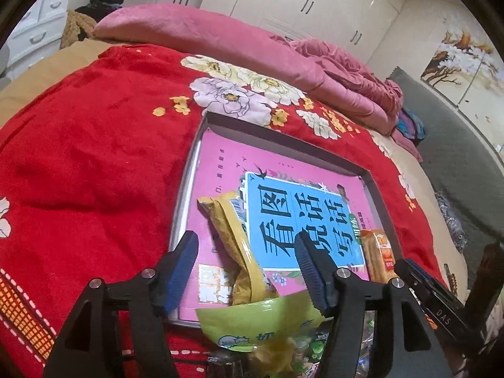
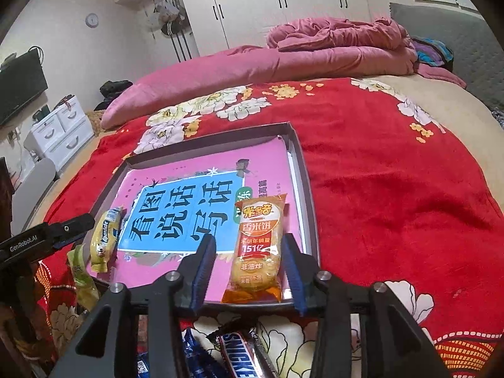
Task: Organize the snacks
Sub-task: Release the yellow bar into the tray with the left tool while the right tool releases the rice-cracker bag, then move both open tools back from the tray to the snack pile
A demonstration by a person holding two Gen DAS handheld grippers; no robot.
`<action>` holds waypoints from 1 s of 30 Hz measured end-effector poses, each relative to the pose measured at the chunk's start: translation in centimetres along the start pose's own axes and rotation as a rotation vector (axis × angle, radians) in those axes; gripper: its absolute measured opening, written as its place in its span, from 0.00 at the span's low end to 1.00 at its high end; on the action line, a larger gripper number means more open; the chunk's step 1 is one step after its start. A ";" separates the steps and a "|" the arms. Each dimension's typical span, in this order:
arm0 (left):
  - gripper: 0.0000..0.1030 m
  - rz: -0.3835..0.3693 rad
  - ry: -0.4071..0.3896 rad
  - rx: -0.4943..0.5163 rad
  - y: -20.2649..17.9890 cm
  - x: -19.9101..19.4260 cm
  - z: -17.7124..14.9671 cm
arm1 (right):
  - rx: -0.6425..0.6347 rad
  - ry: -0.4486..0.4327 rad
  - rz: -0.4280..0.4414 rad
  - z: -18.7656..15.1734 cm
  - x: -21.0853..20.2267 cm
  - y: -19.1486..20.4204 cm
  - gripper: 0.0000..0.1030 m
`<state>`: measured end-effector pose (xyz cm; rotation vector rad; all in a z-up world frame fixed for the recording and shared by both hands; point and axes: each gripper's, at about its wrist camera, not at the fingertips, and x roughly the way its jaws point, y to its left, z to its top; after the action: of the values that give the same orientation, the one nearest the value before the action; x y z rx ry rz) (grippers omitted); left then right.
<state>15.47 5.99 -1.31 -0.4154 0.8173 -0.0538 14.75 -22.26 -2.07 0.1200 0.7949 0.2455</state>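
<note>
Item: shallow grey tray [image 2: 302, 170] on a red floral blanket [image 2: 393, 189], lined with a pink book [image 2: 176, 176] bearing a blue title panel. Contents so far: one orange rice-cracker packet [image 2: 256, 249] lying flat near the tray's right front corner, lengthwise toward the far rim; one yellow snack packet [image 2: 104, 239] lying near the left front corner. Outside the tray, at its near edge: a green snack bag [image 1: 261, 318] overlapping the front rim, a Snickers bar [image 2: 242, 359] and blue-wrapped pieces [image 2: 192, 359] on the blanket below the right tool. Right gripper [image 2: 250, 258]: fingers spread wide, one on each side of the rice-cracker packet, neither pad visibly pressing it; it holds nothing. Left gripper [image 1: 245, 261]: likewise wide open and empty, poised over the yellow packet's end and the green bag. Judged step: the two placed packets appear released, so the next pick is from the loose pile in front. Handling note: lift each gripper straight clear before swinging, so the pads do not drag the light packets askew; take the green bag by its crimped edge, not its puffed middle; lay new items parallel to those already set, in the open middle.
</note>
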 end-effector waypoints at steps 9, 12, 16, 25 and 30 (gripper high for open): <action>0.70 -0.004 -0.034 -0.027 0.8 -1.8 0.0 | -0.031 -0.025 0.013 -0.1 -0.8 0.7 0.46; 0.72 -0.006 -0.044 -0.033 1.0 -2.4 0.0 | -0.034 -0.031 0.016 -0.1 -1.0 0.8 0.48; 0.73 0.004 -0.056 -0.035 1.1 -3.1 -0.3 | -0.033 -0.040 0.019 -0.2 -1.4 0.9 0.52; 0.75 0.011 -0.050 -0.004 0.6 -4.1 -1.2 | -0.026 -0.054 0.040 -0.6 -2.5 1.2 0.59; 0.76 0.006 -0.025 0.002 0.4 -4.3 -1.8 | -0.036 -0.057 0.050 -1.0 -3.1 1.7 0.60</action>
<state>11.12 6.63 0.44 -0.4111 0.7939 -0.0433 11.72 -21.45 -0.30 0.1125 0.7308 0.3029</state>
